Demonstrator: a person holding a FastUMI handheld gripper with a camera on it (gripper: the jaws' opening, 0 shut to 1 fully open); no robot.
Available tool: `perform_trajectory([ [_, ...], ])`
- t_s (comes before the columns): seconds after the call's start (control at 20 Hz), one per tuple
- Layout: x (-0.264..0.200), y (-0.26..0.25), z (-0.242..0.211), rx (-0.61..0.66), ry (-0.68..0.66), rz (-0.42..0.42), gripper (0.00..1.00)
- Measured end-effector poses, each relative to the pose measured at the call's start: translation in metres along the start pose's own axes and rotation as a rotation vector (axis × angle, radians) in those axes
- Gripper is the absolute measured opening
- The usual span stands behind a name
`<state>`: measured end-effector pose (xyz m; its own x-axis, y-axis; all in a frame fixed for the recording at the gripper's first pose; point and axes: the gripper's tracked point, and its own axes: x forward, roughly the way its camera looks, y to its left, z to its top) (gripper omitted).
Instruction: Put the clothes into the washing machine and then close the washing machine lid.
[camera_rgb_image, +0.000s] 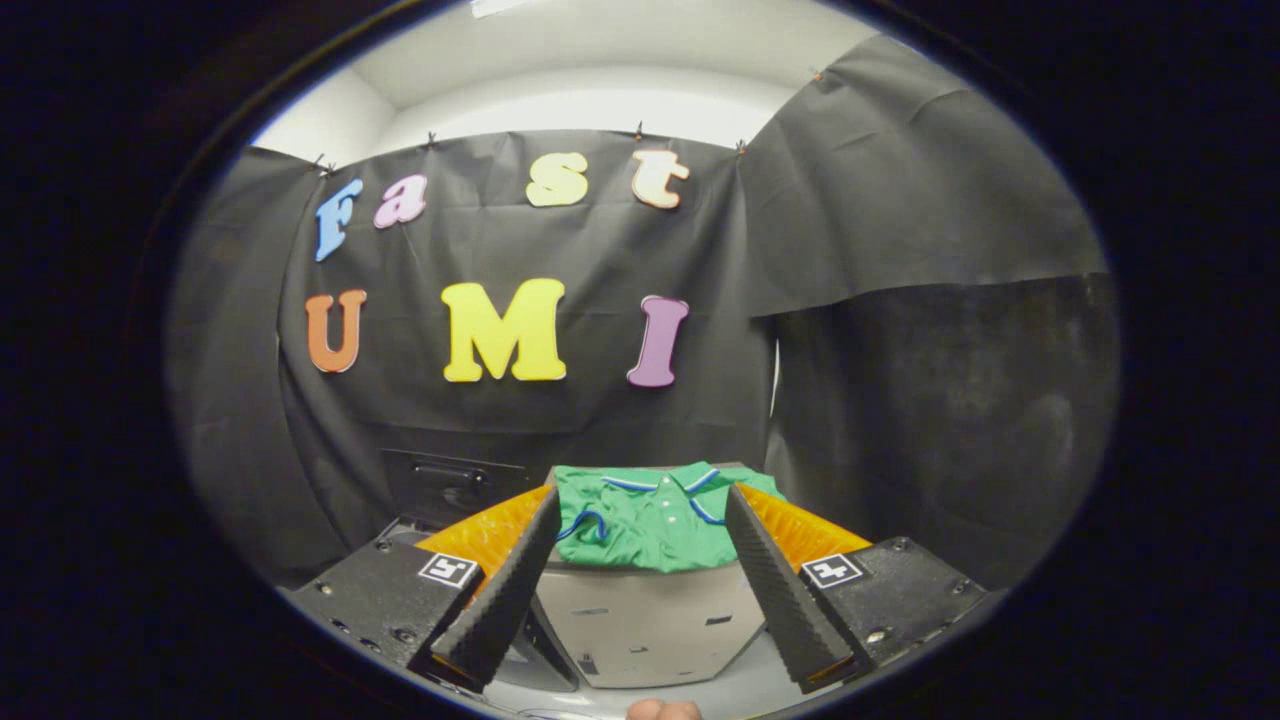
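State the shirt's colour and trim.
Green shirt with blue-and-white trim, ahead of the open gripper; gripper view.

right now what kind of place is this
Probably a staged recording booth, not a real laundry room: black cloth walls pinned up all round, a green shirt laid on a grey stand, and the open gripper held before it.

Black cloth (620, 400) hangs as the back wall, pinned along its top edge with small clips. A second black sheet (900, 200) drapes across the right side, overlapping the first, and below it stands a darker, rougher panel (950, 420). Above the cloth, a white wall (600, 110) and white ceiling (620, 45) show, brightly and evenly lit. A narrow sliver of light shows where the back cloth meets the right panel.
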<state>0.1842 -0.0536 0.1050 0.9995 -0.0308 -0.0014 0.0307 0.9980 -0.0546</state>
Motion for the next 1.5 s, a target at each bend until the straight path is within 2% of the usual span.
perform_trajectory([
  [0.15, 0.077, -0.012, -0.005, 0.039, 0.105, 0.039, 1.00],
  [0.35, 0.166, -0.028, -0.052, -0.069, 0.363, 0.064, 1.00],
  [0.55, 0.224, -0.029, -0.076, -0.144, 0.487, 0.090, 1.00],
  [0.8, 0.246, -0.034, -0.119, -0.207, 0.681, 0.086, 1.00],
  [0.85, 0.245, -0.030, -0.119, -0.183, 0.685, 0.109, 1.00],
  [1.15, 0.245, -0.027, -0.127, -0.099, 0.814, 0.098, 1.00],
  [1.35, 0.247, -0.020, -0.125, -0.100, 0.813, 0.146, 0.48],
  [1.5, 0.247, -0.017, -0.120, -0.016, 0.817, 0.140, 0.08],
])
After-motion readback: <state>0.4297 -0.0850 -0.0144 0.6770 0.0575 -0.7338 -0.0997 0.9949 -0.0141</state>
